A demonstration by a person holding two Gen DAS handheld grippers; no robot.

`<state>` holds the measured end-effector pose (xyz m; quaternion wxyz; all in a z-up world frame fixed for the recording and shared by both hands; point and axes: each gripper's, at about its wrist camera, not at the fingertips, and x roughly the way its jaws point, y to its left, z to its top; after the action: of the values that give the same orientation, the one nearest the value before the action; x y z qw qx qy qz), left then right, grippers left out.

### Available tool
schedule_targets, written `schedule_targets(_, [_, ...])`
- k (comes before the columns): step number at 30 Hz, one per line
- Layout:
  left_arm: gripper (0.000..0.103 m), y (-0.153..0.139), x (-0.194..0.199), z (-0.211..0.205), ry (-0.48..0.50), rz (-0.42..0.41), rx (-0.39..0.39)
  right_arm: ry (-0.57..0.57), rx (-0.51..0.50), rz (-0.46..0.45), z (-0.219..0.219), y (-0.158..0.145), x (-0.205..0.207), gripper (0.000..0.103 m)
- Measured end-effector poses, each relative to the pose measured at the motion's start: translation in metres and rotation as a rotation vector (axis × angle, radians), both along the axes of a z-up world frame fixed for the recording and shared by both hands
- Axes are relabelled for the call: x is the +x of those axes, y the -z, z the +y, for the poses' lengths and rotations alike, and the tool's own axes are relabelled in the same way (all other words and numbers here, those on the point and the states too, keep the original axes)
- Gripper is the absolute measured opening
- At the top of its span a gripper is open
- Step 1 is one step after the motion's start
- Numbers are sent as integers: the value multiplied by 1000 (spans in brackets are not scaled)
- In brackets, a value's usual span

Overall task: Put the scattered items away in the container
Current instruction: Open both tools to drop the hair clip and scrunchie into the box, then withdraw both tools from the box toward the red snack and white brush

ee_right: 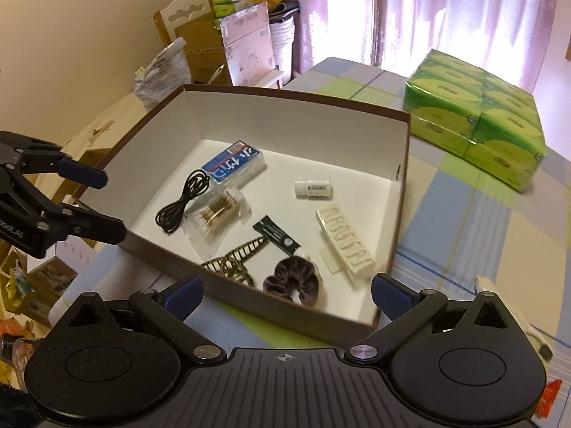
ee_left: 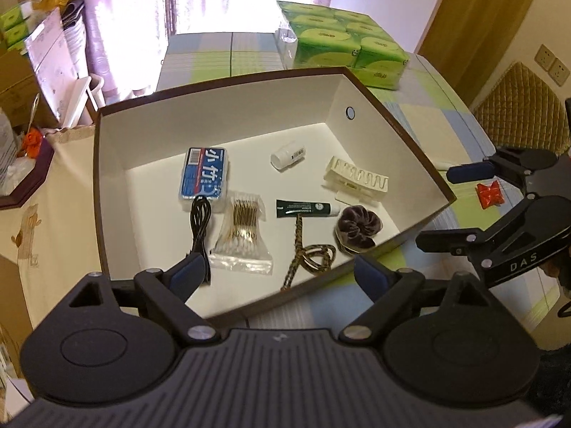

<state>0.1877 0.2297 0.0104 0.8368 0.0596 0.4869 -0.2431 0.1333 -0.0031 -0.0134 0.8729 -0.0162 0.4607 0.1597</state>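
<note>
A green pack of tissues [ee_left: 342, 41] sits upper right on the checked tablecloth [ee_left: 228, 53]. Purple curtains [ee_right: 410, 7] hang behind; cardboard boxes [ee_right: 228, 46] stand upper left.

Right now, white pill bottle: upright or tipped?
Tipped. The white pill bottle lies on its side on the box floor, cap on.

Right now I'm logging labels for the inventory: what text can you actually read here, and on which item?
"DAS": white letters on the right gripper arm.
"小竹": large white characters on the blue pack in the box.
White bottle label: too small.
Green tube print: too small.
Green tissue packs: logos blurred.
</note>
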Motion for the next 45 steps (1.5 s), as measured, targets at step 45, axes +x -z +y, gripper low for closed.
schedule_targets(45, [92,-3,-143,-70,-211,-43,130,-104,37,-12,-61,3,-114,103])
